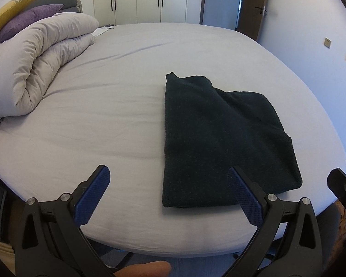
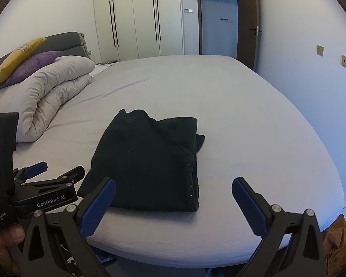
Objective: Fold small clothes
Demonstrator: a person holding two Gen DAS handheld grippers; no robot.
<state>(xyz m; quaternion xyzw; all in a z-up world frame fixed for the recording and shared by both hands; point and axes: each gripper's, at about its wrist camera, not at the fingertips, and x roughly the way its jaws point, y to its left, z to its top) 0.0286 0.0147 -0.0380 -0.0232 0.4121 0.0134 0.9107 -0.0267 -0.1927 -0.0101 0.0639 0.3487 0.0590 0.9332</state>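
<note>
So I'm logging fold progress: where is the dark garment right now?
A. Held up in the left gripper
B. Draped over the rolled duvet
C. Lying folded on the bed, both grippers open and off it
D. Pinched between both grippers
C: the garment lies folded on the bed, while the left gripper and right gripper are open and hold nothing.

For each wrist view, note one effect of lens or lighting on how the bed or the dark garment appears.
Left wrist view: fisheye bends the bed edge into a curve, corners vignetted black. Right wrist view: the dark garment is so underexposed that its folds barely read, and a soft shadow lies under its near edge.
</note>
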